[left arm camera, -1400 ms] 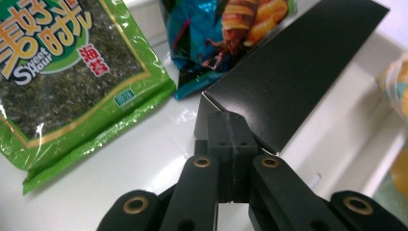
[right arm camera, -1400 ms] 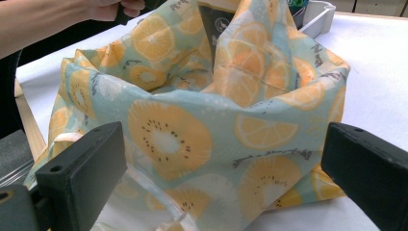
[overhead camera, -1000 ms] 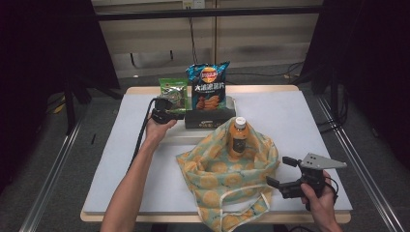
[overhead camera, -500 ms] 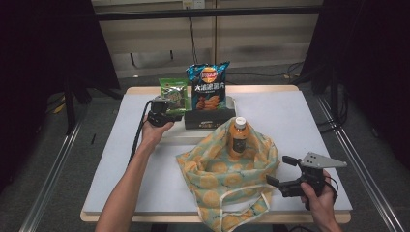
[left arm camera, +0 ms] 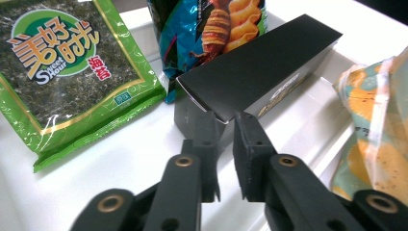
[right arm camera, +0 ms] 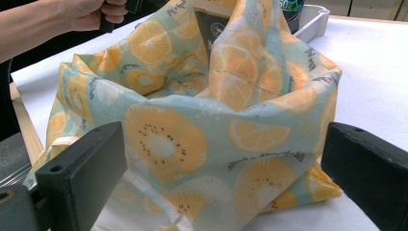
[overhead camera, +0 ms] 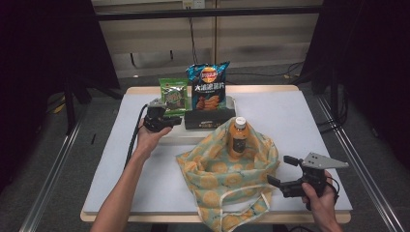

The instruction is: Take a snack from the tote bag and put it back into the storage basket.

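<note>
My left gripper (left arm camera: 226, 122) points at the near end of a black box (left arm camera: 255, 72) lying in a white tray (left arm camera: 308, 125). Its jaws have just been opening; a narrow gap shows and nothing is between them. In the high view the left gripper (overhead camera: 175, 120) sits left of the black box (overhead camera: 210, 118), below a green seaweed pack (overhead camera: 174, 96). A blue chips bag (overhead camera: 209, 89) stands behind the box. An orange-capped bottle (overhead camera: 238, 137) stands upright in a fruit-print cloth bag (overhead camera: 217, 179). My right gripper (overhead camera: 280, 170) is wide open beside the bag (right arm camera: 192, 96), empty.
The seaweed pack (left arm camera: 67, 72) and chips bag (left arm camera: 211, 29) lean at the tray's back. A cable trails from the left gripper down the white tabletop (overhead camera: 300, 121). The tray's rim (right arm camera: 312, 19) lies past the bag. Dark curtains flank the table.
My left gripper has drawn back a little from the black box's end and its jaws have parted slightly. The right gripper, bag and bottle have stayed put.
</note>
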A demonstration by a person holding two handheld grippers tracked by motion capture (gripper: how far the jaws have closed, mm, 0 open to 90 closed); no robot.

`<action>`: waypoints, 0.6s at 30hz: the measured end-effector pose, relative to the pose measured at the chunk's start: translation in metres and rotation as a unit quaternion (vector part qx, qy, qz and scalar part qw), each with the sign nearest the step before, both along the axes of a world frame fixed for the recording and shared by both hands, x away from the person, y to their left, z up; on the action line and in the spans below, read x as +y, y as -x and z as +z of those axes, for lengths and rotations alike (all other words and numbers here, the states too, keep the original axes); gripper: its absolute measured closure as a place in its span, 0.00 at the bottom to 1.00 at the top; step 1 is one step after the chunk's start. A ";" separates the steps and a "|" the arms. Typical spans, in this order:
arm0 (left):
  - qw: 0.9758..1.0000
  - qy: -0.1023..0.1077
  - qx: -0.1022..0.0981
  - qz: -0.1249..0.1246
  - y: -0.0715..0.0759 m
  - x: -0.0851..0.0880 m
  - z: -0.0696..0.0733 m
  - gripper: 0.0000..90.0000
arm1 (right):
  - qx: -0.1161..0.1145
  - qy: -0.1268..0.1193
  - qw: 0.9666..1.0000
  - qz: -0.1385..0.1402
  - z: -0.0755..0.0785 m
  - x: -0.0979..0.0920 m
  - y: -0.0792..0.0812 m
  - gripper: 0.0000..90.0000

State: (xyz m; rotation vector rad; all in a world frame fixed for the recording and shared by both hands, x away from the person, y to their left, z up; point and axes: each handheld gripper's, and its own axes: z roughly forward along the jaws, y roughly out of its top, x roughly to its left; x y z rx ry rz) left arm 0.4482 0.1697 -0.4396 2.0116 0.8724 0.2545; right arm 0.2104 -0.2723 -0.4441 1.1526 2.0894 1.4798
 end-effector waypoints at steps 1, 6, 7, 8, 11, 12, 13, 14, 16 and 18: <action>1.000 0.001 -0.001 -0.001 0.002 0.000 0.001 0.84 | -0.002 0.001 1.000 0.000 0.000 0.000 0.000 0.02; 0.999 -0.008 -0.023 -0.022 0.017 0.000 0.010 0.69 | 0.002 0.001 1.000 -0.011 0.001 -0.002 -0.001 0.03; 0.999 0.002 -0.024 -0.030 0.019 0.000 0.010 0.66 | 0.003 0.000 1.000 -0.012 0.001 -0.002 -0.002 0.03; 0.999 0.007 -0.028 -0.035 0.023 0.000 0.012 0.65 | 0.005 -0.002 1.000 -0.013 0.001 -0.002 -0.002 0.04; 0.998 0.023 -0.039 -0.046 0.032 0.001 0.019 0.65 | 0.006 0.003 1.000 -0.012 0.002 -0.001 -0.002 0.07; 0.998 0.024 -0.043 -0.049 0.035 0.001 0.020 0.66 | 0.006 0.004 1.000 -0.011 0.003 -0.001 -0.002 0.08; 0.997 0.032 -0.044 -0.056 0.038 0.002 0.023 0.67 | 0.007 0.006 1.000 -0.011 0.003 0.000 -0.003 0.08; 0.996 0.038 -0.047 -0.062 0.041 0.002 0.025 0.67 | 0.008 0.005 1.000 -0.009 0.004 0.000 -0.003 0.09; 0.996 0.041 -0.052 -0.066 0.046 0.002 0.029 0.67 | 0.007 0.000 1.000 -0.011 0.005 0.000 -0.004 0.11; 0.995 0.043 -0.051 -0.077 0.051 0.000 0.030 0.67 | 0.004 -0.005 1.000 -0.012 0.006 0.000 -0.005 0.14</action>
